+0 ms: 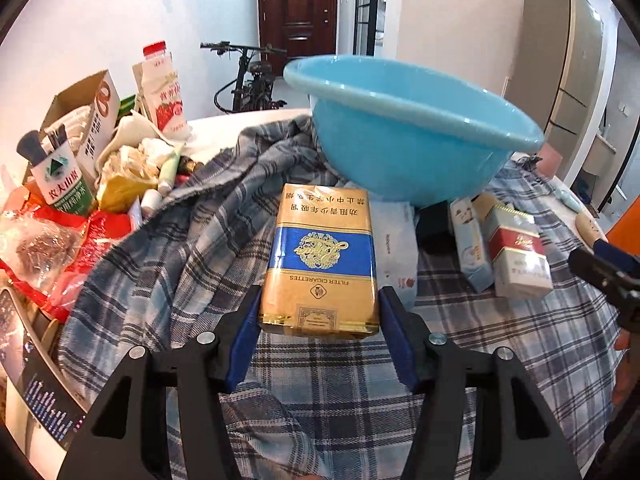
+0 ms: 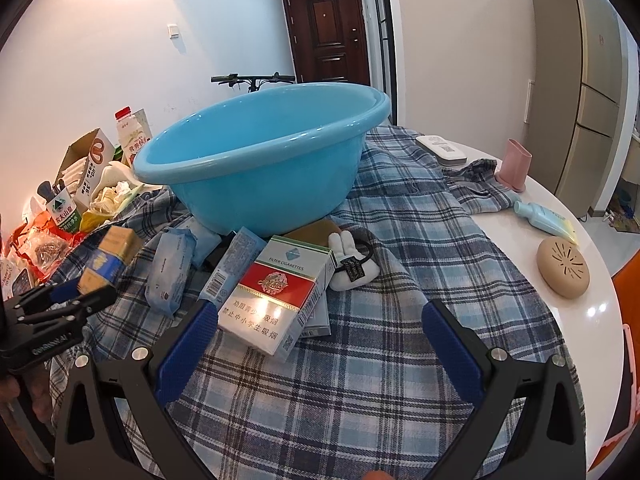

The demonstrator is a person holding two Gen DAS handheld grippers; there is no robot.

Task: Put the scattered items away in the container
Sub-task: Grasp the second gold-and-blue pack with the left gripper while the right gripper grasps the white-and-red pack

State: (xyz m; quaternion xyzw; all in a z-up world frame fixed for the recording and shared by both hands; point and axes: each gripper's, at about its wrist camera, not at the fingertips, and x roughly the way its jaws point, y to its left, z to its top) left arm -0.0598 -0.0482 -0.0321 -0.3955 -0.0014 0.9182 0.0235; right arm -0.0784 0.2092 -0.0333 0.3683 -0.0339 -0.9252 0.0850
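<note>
A blue plastic basin (image 1: 408, 128) stands on a plaid cloth (image 1: 192, 248); it also shows in the right wrist view (image 2: 260, 160). My left gripper (image 1: 318, 316) is shut on a gold and blue cigarette pack (image 1: 320, 256), its blue pads against both sides, in front of the basin. That pack also shows at the left of the right wrist view (image 2: 110, 258). My right gripper (image 2: 316, 328) is open and empty; a red and white cigarette pack (image 2: 268, 304) lies by its left finger. A light blue box (image 2: 234, 266), a tissue pack (image 2: 170, 272) and a white plush hair tie (image 2: 352, 264) lie near the basin.
A heap of clutter with a milk bottle (image 1: 164, 92), cartons and red bags (image 1: 52, 240) fills the left. On the white table at the right are a beige round case (image 2: 563, 269), a pale tube (image 2: 544, 220), a pink cup (image 2: 516, 164) and a white device (image 2: 440, 148).
</note>
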